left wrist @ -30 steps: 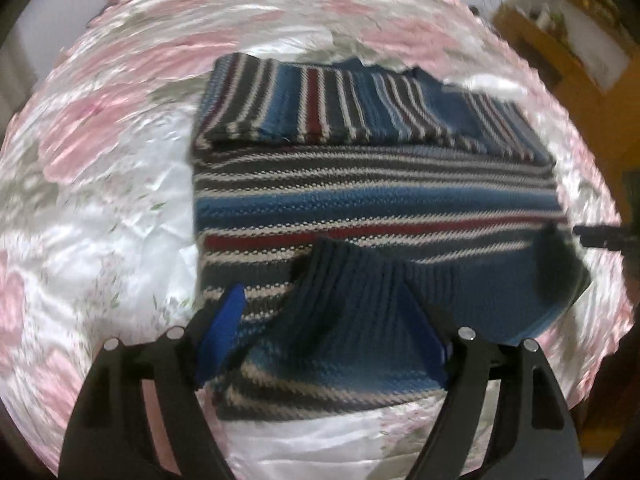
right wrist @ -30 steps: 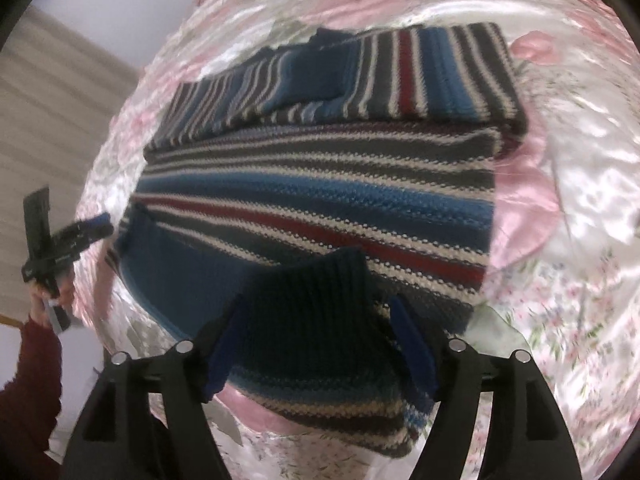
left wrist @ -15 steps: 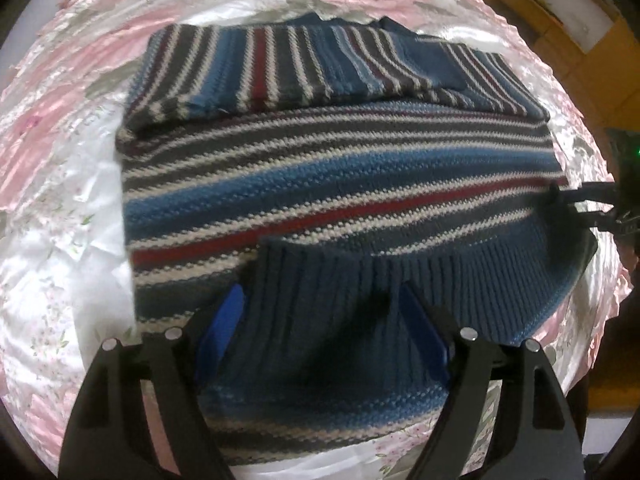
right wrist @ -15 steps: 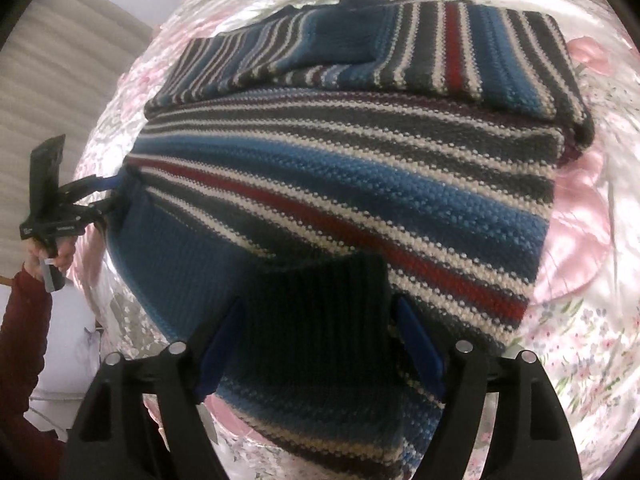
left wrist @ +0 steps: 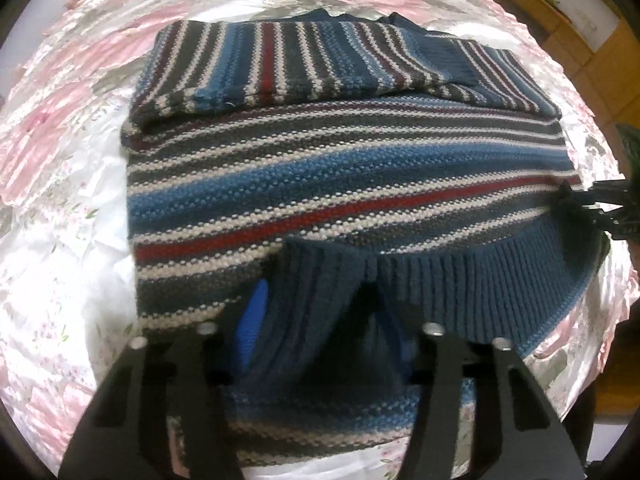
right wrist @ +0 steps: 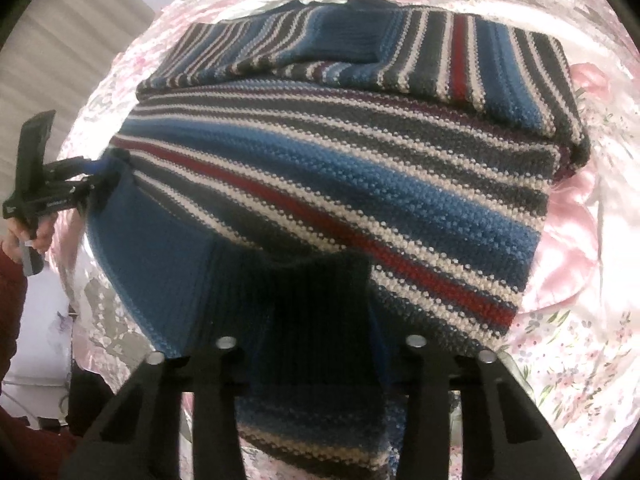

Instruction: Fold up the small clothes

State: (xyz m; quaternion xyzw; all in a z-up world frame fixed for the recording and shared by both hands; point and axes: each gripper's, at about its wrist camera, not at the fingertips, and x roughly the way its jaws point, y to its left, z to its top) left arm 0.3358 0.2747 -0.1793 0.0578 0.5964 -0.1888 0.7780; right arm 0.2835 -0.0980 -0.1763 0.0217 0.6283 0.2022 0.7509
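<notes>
The striped sweater (left wrist: 344,184) lay spread on a shiny pink floral bedcover (left wrist: 68,184), its sleeves folded across the far part of the body, well ahead of both sets of fingers. The left gripper (left wrist: 320,312) had its fingers pinched on the ribbed navy hem (left wrist: 460,280), a fold of which rose between the blue pads (left wrist: 254,320) and hid the right-hand one. In the right wrist view, the right gripper (right wrist: 316,344) likewise gripped the ribbed hem at the sweater's other near corner; dark knit filled the gap between its fingers and covered the pads. Off to the left of the right fingers, the left gripper (right wrist: 86,178) showed side-on, held in a hand (right wrist: 38,232) with a dark red sleeve (right wrist: 12,312), its tips at the sweater's edge.
</notes>
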